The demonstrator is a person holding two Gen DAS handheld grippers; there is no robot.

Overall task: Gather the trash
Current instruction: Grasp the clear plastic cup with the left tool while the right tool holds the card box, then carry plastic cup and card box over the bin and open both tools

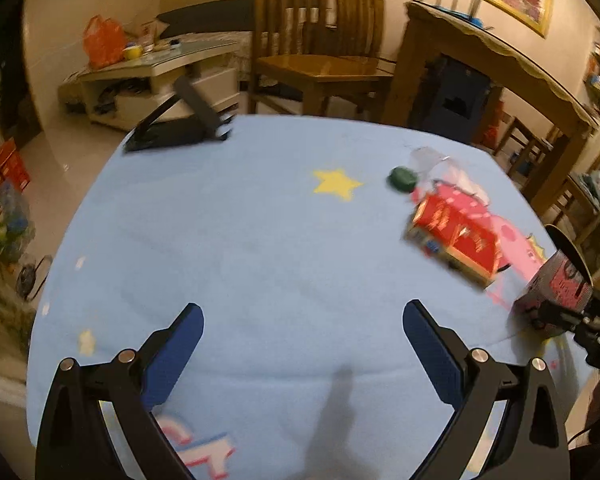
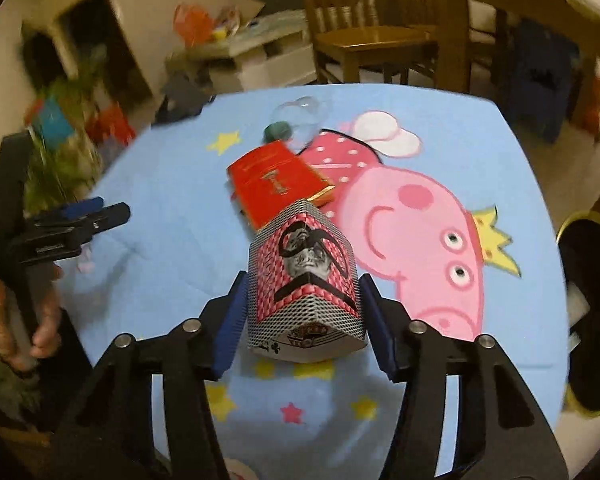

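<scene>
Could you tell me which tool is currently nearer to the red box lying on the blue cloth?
Right. The right tool, shut on a playing-card box, is just in front of the red box. The left tool is open, farther off to the red box's left.

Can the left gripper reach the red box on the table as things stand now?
Probably yes. The left gripper is open and holds nothing, and only bare blue cloth lies between it and the red box, which sits ahead to its right. The right gripper, shut on a card box, stays nearer the edge.
</scene>
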